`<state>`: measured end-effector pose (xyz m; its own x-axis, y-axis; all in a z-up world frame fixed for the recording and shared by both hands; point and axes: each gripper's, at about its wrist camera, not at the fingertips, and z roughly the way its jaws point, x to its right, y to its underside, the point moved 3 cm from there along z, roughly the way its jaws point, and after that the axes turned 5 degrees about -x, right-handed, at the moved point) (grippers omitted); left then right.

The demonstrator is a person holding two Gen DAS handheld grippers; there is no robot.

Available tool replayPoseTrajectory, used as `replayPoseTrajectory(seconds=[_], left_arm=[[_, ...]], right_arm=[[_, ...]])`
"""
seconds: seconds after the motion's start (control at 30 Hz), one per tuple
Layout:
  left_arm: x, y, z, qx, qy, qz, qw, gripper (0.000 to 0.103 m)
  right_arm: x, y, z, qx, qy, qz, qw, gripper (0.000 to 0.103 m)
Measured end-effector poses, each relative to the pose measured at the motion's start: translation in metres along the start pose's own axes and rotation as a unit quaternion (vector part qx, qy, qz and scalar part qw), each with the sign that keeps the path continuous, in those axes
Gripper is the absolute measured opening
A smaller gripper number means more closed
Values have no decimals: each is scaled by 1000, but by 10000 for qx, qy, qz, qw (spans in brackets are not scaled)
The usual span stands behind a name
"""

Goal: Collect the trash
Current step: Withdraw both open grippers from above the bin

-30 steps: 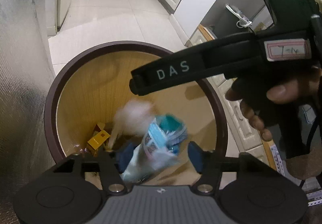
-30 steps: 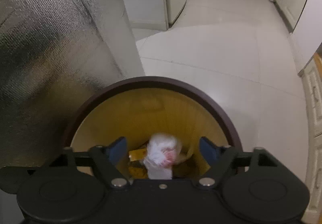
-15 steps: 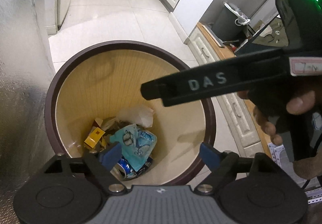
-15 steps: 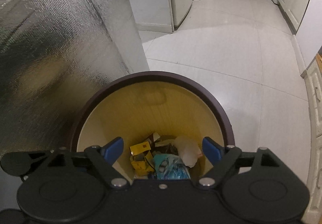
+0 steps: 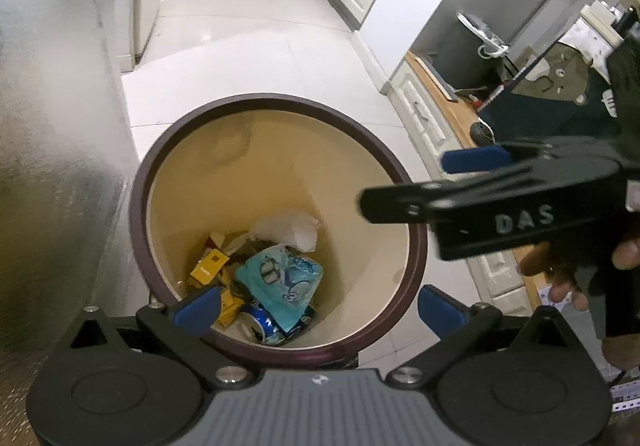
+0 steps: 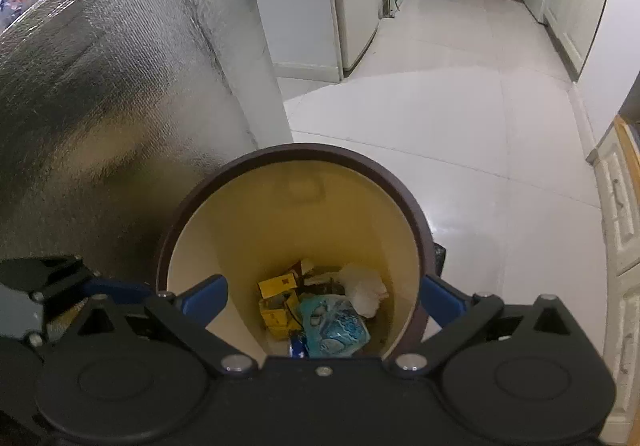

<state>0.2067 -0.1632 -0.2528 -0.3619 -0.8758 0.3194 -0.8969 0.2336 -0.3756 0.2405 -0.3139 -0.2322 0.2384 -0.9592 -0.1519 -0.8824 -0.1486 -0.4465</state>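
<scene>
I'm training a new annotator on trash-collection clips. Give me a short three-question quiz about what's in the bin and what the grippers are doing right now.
1. True or false: the blue snack bag lies inside the bin.
2. Which sits farther back in the bin, seen from the left wrist camera? A) white crumpled paper B) soda can
3. Fill in: nothing sits between the fingers of the left hand-held gripper, and its jaws are ____.

Key: 1 true. 2 A. 3 opening. The right hand-held gripper is likewise empty, its jaws opening.
</scene>
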Motion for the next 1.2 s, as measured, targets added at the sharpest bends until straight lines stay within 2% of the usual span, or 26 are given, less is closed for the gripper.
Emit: replayPoseTrajectory(seconds=[0.43,0.87,1.2], left_arm=[[-7,11,-28,101,-554,-128,9983,103],[-13,19,-58,434,-854,-328,9949,103],[0,28,-76,647,-1005,-93,9928,103]], right_arm=[[12,21,-32,87,298,295,9991,103],[10,55,-60,224,657,485,9964,103],[-2,77,-97,588,793,597,9933,103]])
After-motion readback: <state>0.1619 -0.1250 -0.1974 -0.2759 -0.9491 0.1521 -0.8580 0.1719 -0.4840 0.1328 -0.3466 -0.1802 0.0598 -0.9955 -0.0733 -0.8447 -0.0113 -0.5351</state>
